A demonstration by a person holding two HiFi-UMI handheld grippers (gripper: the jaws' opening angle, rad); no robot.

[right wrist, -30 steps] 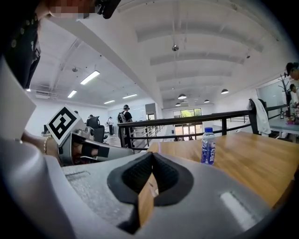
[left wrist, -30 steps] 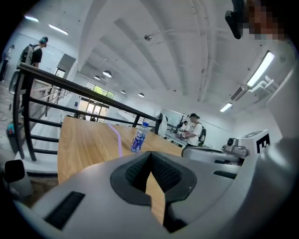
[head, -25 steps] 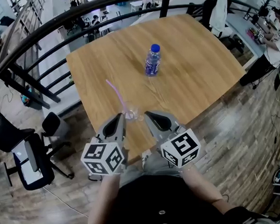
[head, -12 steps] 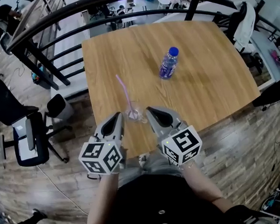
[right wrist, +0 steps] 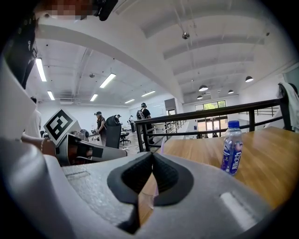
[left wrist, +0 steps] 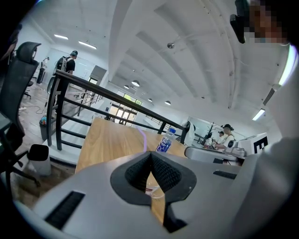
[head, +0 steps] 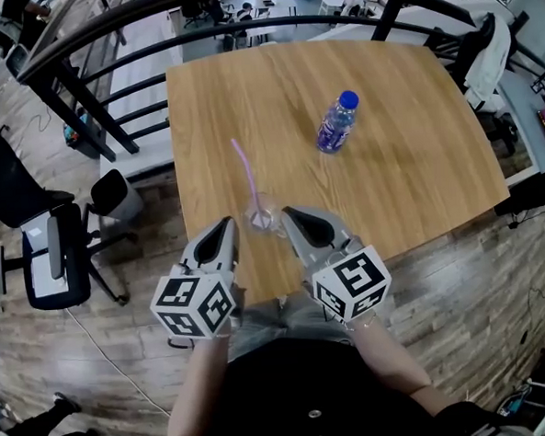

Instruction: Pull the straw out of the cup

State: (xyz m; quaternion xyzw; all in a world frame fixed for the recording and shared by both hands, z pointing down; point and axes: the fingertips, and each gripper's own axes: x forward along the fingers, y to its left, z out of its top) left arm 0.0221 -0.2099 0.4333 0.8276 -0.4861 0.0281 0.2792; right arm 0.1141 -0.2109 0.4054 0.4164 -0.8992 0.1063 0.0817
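Observation:
A small clear cup (head: pixel 262 219) stands near the front edge of the wooden table (head: pixel 408 176). A purple straw (head: pixel 245 173) leans out of it, up and to the left. My left gripper (head: pixel 228 224) is just left of the cup and my right gripper (head: pixel 287 212) just right of it. Both are shut with nothing between the pads, and neither touches the cup. In the left gripper view the cup (left wrist: pixel 155 190) shows low behind the closed left gripper (left wrist: pixel 150 155), with the straw (left wrist: pixel 142 139) rising above. The right gripper (right wrist: pixel 152 155) hides most of the cup in its own view.
A blue-capped water bottle (head: pixel 337 122) stands further back on the table, to the right; it also shows as the bottle (right wrist: pixel 232 148) in the right gripper view. A black railing (head: pixel 105 34) runs behind the table. An office chair (head: pixel 45 259) is on the floor at left.
The head view has shifted, so the table sits further right in the picture. Both grippers have eased slightly down beside the cup and stay shut. Cup, straw and bottle have not moved.

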